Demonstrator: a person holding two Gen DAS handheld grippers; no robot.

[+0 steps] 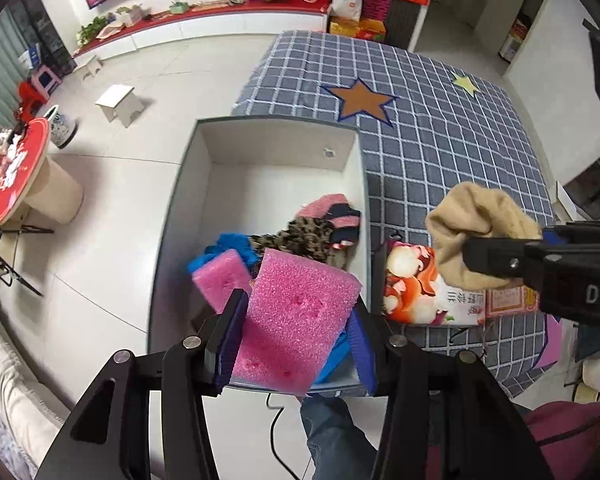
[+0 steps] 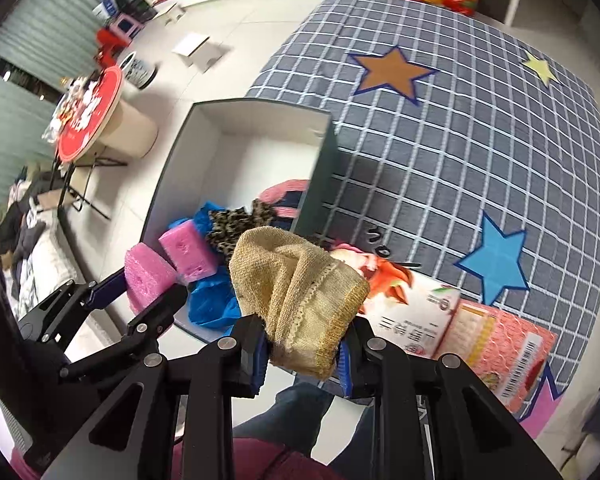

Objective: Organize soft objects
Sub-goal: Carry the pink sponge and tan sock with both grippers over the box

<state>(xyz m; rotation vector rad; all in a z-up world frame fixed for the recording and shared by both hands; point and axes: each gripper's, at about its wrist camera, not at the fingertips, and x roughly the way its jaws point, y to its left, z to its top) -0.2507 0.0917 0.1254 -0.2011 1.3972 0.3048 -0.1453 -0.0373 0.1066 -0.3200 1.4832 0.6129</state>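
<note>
left gripper (image 1: 296,332): jaws clamped on a pink sponge (image 1: 300,316), seen bottom centre of the left view; the same gripper (image 2: 148,296) is seen at lower left of the right view, sponge (image 2: 146,280) pinched between its blue pads.
right gripper (image 2: 302,354): jaws clamped on a tan sock (image 2: 300,296), bottom centre of the right view; in the left view it (image 1: 460,256) enters from the right edge, sock (image 1: 480,232) bunched at its tip.
box (image 1: 192,184): white inside, dark outside, open top; placed mid-frame in both views, against the left edge of the checked cloth (image 1: 440,140).
box contents: second pink sponge (image 1: 220,280), blue cloth (image 1: 230,242), leopard-print piece (image 1: 300,236), pink and navy sock (image 1: 336,212), all piled at the near end; far end is seen bare.
held sponge position: over the near end of the box, just right of the second sponge; contact with the pile cannot be told.
held sock position: above the cloth, just right of the box's right wall, over a printed packet (image 1: 416,288).
cloth: grey with a white grid, orange star (image 1: 362,100) and yellow star (image 1: 466,82) at upper right of the left view; blue star (image 2: 496,260) at right of the right view.
other: pink mesh packet (image 2: 500,352) beside the printed packet, lower right of the right view.
</note>
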